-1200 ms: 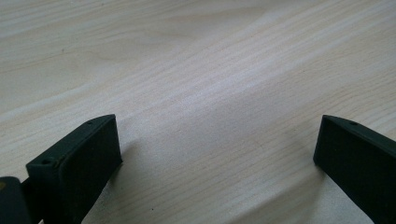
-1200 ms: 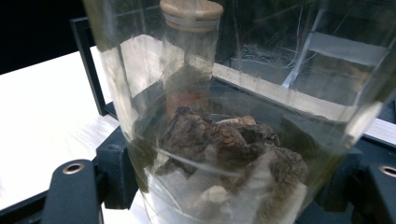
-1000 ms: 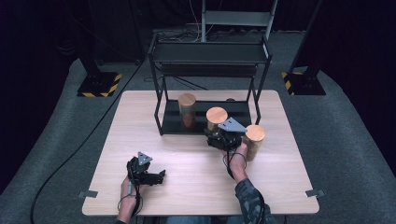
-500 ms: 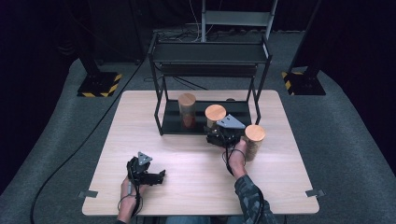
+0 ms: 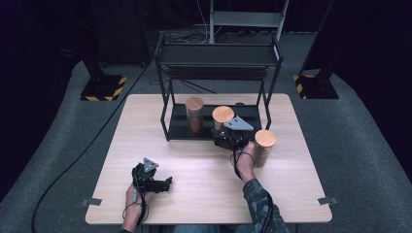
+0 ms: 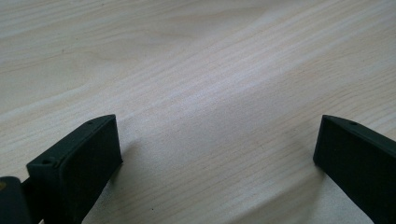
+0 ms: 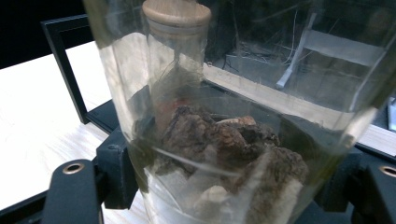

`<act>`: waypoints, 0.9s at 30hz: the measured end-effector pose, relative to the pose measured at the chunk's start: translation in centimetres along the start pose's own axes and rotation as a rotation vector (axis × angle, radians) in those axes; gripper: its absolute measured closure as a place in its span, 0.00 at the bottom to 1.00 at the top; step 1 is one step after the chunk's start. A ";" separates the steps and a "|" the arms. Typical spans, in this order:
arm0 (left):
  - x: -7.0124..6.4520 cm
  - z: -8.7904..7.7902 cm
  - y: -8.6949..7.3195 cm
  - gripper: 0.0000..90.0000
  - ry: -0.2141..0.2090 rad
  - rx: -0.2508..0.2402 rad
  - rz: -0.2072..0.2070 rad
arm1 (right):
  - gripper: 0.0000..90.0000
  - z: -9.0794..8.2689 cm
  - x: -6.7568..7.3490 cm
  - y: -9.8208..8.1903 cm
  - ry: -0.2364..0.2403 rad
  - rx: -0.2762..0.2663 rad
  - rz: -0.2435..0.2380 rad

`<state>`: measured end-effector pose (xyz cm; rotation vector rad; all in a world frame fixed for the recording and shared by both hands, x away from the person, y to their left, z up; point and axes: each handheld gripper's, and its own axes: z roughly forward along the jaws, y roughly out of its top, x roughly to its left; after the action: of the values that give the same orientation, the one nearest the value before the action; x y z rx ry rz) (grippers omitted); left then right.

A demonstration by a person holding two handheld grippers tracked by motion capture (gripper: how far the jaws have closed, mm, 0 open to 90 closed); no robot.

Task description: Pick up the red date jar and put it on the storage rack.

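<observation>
Glass jar (image 5: 223, 120) with wooden lid at black rack's (image 5: 218, 53) lower shelf front in high view, right gripper (image 5: 227, 138) clamped on it, left gripper (image 5: 165, 184) low on table (image 5: 194, 165), left gripper view: jaws wide apart over bare wood, right gripper view: jar's (image 7: 224, 140) brown chunks between jaws, top cut off, second lidded jar (image 7: 175, 37) blurred behind.

Two jars (image 5: 195, 114) (image 5: 223, 118) on the rack's lower shelf (image 5: 180, 129), a third jar (image 5: 264, 147) right of it on the table (image 5: 204, 170).

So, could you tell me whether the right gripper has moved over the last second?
No. The right gripper stays at the front edge of the black rack, closed on the cork-lidded jar.
</observation>
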<state>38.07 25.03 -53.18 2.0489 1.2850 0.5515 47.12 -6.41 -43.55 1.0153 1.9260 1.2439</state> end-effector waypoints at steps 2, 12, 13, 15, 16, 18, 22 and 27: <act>0.0 0.0 0.0 0.00 0.000 0.000 0.000 | 0.28 0.1 0.0 0.1 -0.001 0.000 -0.004; 0.0 0.0 0.0 0.00 0.000 0.000 0.000 | 0.28 0.9 -0.4 0.4 -0.004 0.010 0.009; 0.0 0.0 0.0 0.00 -0.001 0.000 -0.001 | 0.28 1.0 -0.4 0.4 -0.005 0.010 0.006; 0.0 0.0 0.0 0.00 0.000 0.000 -0.001 | 0.28 1.1 -0.5 0.5 -0.006 0.011 0.012; 0.0 0.0 0.0 0.00 -0.001 0.000 -0.001 | 0.28 1.2 -0.6 0.5 -0.005 0.010 0.017; 0.0 0.0 0.0 0.00 0.000 0.000 0.000 | 0.28 1.4 -0.8 0.5 -0.001 0.005 0.030; 0.0 0.0 0.0 0.00 0.001 -0.001 -0.001 | 0.28 1.7 -0.8 0.5 -0.001 0.007 0.031; 0.0 0.0 0.0 0.00 0.000 0.000 -0.001 | 0.28 2.1 -1.1 0.6 -0.004 0.011 0.041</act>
<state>38.07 25.02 -53.18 2.0479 1.2860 0.5513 49.54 -6.29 -43.66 1.0672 1.9193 1.2541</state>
